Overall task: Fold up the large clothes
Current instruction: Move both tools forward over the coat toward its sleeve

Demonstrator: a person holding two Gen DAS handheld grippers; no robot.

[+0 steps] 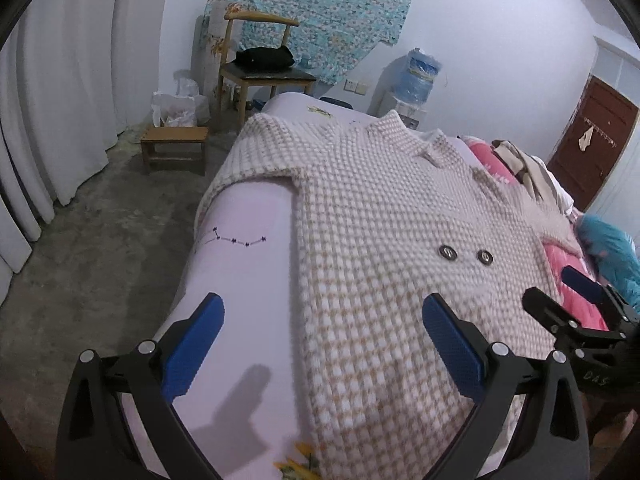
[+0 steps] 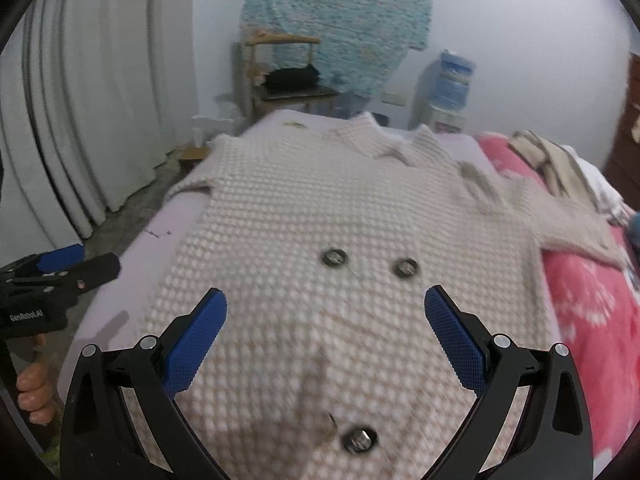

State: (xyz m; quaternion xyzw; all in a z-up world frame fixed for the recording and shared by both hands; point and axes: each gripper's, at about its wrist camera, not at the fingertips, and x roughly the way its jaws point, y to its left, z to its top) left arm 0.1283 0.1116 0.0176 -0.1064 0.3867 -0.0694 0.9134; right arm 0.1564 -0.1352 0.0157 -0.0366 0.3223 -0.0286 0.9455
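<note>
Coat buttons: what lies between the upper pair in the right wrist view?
Only bare checked knit of the coat between the two buttons; nothing rests there.

Bare concrete floor (image 1: 92, 232), rough and mottled, left of the jaws. White curtains (image 1: 60, 92) hang in heavy folds along the far left. Plain white wall (image 1: 500, 40) ahead of the jaws, with a turquoise patterned cloth (image 1: 320, 4) pinned across it. Below the cloth: wooden chair (image 1: 260, 68) with a black bundle (image 1: 264, 58) on its seat. Low wooden stool (image 1: 174, 146) in front of the chair, white plastic bags (image 1: 176, 106) behind it. Water dispenser (image 1: 416, 76) with a blue bottle, ahead and right. Dark brown door (image 1: 588, 136) far right. Bed sheet (image 1: 240, 280) is pale lilac, under the jaws. Light is dim and flat.
</note>
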